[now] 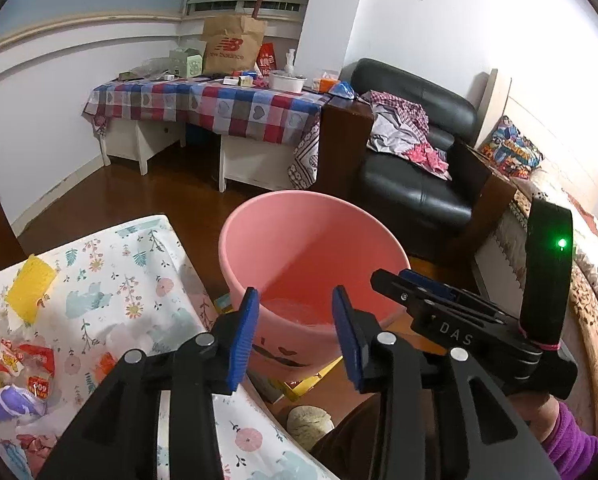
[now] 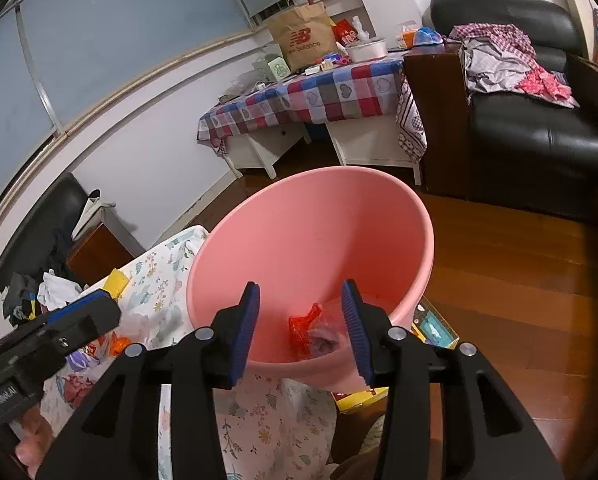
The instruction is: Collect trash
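Trash lies in two places: a red wrapper with a clear crumpled scrap beside it sits at the bottom of the pink bucket, and more wrappers are scattered on the flowered bench to the left, along with a yellow piece near its far edge.

Both grippers hang over the bucket's mouth. The left gripper has its jaws apart with nothing between them, and the right gripper likewise stands with jaws apart and empty, the red wrapper showing below and well clear of the pads. This looks like the drop-off step, finished for both hands.

Next move, as I judge it: swing one gripper back left over the bench, lower it onto a wrapper and close.

Bucket and bench edge stand just beside each other, so a low sideways sweep could knock the rim; lifting first is safer. The two grippers are close together, so they should move one at a time. Bare wood floor to the right gives free room.
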`<state>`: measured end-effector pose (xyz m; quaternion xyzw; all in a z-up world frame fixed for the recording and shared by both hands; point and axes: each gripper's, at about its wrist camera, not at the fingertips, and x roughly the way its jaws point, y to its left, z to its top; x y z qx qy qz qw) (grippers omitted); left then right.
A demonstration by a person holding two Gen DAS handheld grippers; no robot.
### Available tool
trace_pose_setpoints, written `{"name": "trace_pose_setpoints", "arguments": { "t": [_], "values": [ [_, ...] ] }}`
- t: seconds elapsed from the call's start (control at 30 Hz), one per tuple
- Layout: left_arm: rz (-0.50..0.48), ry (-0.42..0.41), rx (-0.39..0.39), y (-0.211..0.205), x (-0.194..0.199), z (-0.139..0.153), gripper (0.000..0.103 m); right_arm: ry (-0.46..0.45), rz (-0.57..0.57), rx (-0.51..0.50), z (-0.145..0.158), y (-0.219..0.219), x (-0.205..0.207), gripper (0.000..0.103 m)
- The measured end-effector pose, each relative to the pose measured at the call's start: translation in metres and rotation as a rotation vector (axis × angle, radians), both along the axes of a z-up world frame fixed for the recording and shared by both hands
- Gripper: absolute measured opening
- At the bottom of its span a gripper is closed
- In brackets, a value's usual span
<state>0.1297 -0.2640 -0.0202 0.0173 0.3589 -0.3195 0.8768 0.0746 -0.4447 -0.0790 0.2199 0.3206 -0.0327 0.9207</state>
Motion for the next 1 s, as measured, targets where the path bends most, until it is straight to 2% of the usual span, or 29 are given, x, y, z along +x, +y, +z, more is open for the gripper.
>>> {"name": "trace_pose_setpoints", "arguments": {
  "t": [0.17,0.4,0.7,0.9,1.0],
  "values": [
    [0.024,-0.013,-0.022,0.015,-0.007,0.009,0.047,-0.010,0.018,-0.007,0.007,0.007,-0.005,0.053],
    [0.081,-0.042,-0.050,0.047,-0.021,0.023,0.049,-0.043,0.060,-0.037,0.017,0.032,-0.019,0.053],
    [0.207,-0.090,-0.069,0.112,-0.037,0.038,0.055,-0.088,0.163,-0.084,0.031,0.079,-0.028,0.053],
    [0.303,-0.087,-0.076,0.161,-0.044,0.039,0.055,-0.090,0.231,-0.094,0.031,0.108,-0.030,0.053],
    [0.355,-0.093,-0.054,0.189,-0.050,0.035,0.055,-0.078,0.270,-0.090,0.029,0.123,-0.029,0.053]
  ]
}}
